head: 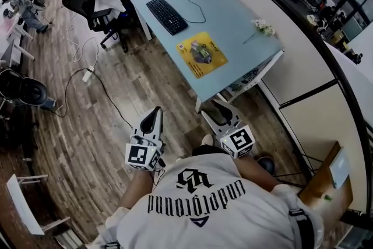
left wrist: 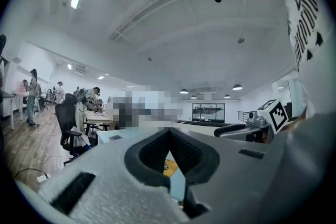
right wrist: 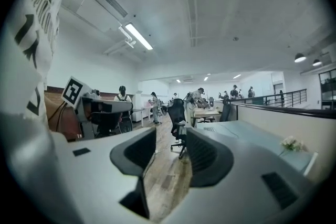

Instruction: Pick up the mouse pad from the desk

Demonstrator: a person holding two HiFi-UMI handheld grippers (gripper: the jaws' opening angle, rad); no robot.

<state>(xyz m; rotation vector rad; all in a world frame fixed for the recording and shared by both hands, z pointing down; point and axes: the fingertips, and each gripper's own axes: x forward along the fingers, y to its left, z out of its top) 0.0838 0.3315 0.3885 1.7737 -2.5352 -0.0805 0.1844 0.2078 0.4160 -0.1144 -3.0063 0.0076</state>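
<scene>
Nearest, over the wooden floor (head: 99, 119) short of the desk (head: 233, 11), both grippers are held side by side. The left gripper (left wrist: 169, 131) has its jaws closed together, with nothing between them. The right gripper (right wrist: 171, 136) has its jaws apart and empty. Beyond them, the yellow mouse pad (head: 201, 53) lies flat by the desk's near edge, untouched. Farther on, a black keyboard (head: 167, 15) lies toward the far left corner.

Mouse pad (head: 201, 54) on desk (head: 233, 9), keyboard (head: 167, 15) behind it leftward, flowers (head: 263, 27) to the right.
</scene>
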